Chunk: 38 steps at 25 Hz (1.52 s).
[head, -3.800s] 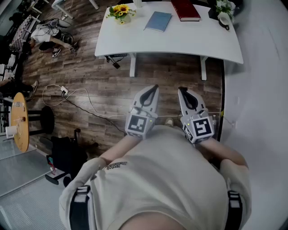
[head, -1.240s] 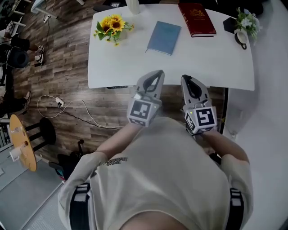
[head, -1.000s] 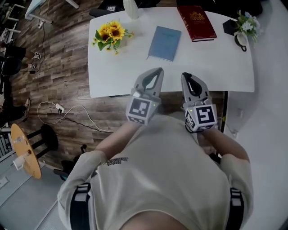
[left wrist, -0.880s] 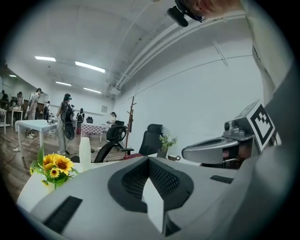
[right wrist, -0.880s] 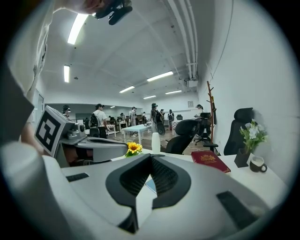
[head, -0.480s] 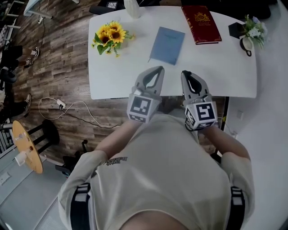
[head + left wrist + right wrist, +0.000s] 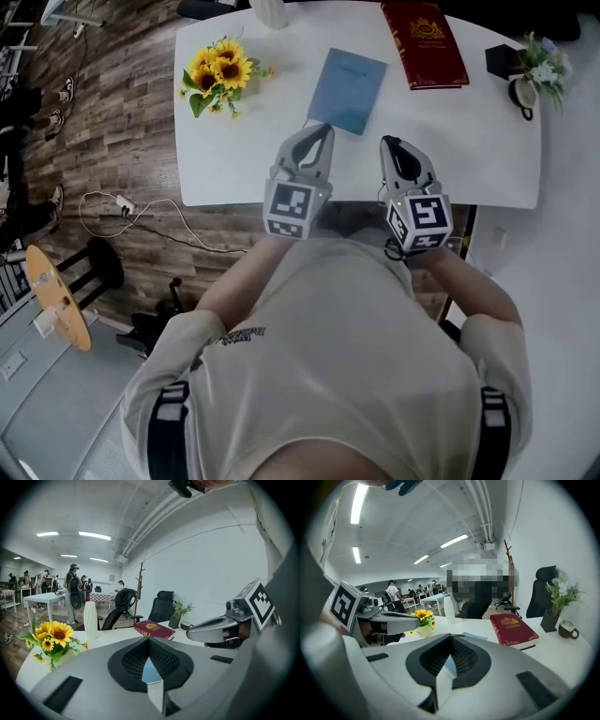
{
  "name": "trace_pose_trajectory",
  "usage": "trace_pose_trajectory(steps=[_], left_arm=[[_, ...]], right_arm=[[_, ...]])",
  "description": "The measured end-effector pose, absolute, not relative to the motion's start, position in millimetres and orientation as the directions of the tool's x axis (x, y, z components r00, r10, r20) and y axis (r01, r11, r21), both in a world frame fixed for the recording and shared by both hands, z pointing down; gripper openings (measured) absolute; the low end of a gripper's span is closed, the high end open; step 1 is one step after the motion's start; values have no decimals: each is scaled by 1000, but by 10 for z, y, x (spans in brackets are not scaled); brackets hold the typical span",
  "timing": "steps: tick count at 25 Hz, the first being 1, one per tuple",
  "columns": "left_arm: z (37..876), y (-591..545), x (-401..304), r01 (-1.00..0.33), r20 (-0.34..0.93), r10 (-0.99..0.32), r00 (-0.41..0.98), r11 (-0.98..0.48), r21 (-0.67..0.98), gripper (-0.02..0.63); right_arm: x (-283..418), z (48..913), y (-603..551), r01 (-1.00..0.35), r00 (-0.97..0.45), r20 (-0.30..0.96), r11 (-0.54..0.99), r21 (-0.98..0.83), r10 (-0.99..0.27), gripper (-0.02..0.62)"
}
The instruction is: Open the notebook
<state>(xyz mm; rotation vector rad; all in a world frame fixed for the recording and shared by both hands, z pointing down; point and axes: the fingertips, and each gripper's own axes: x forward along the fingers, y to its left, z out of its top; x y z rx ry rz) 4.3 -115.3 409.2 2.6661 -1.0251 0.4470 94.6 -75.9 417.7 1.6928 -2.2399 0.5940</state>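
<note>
A closed blue notebook (image 7: 347, 77) lies flat on the white table (image 7: 469, 150), just beyond both grippers. My left gripper (image 7: 322, 129) hangs over the table's near part, its tips close to the notebook's near corner, shut with nothing in it. My right gripper (image 7: 389, 142) is beside it to the right, also shut and empty, with its tips over bare tabletop. In the left gripper view the jaws of the left gripper (image 7: 149, 639) meet at the tip, and the notebook (image 7: 150, 672) shows through the gap behind the tip. In the right gripper view the right gripper (image 7: 451, 636) points the same way, the notebook (image 7: 473, 635) peeking past it.
A red hardcover book (image 7: 424, 44) lies at the back right. Sunflowers (image 7: 214, 75) stand at the left, a white vase (image 7: 90, 620) behind them. A potted plant and a cup (image 7: 539, 70) stand at the right end. Office chairs and people are beyond the table.
Both grippers have moved forward and down from the table's near edge to over the tabletop, closer to the blue notebook. Their jaws stayed shut.
</note>
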Motion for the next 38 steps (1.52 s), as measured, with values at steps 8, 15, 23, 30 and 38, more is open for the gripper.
trace_pose_trajectory(steps=[8,15,23,30,38], left_arm=[[4840,-1610,69,-689,517,-551,655,-716,110,2],[5556,-1848,3,-701,672,-459,581,-701,127,2],[6143,-1923,-320,-753,812,-376,447,-647,116,2],[6176,-1931,-323,-740,814,-331,477,-651,168,0],[6218,-1897,-349,-745,803,-271,531,-600,291,-2]], right_arm=[[1038,4811,-1142,-957,-279,540,184,-223,-794,6],[1049,5445,-1286,-951,-286,632,134,-278,-720,64],[1003,6005,-1191,-922,-321,709,35,-386,-628,106],[973,6167,-1185,-900,-345,719,-6,-437,-603,88],[969,5919,-1309,-840,-394,614,-3,-543,-684,71]])
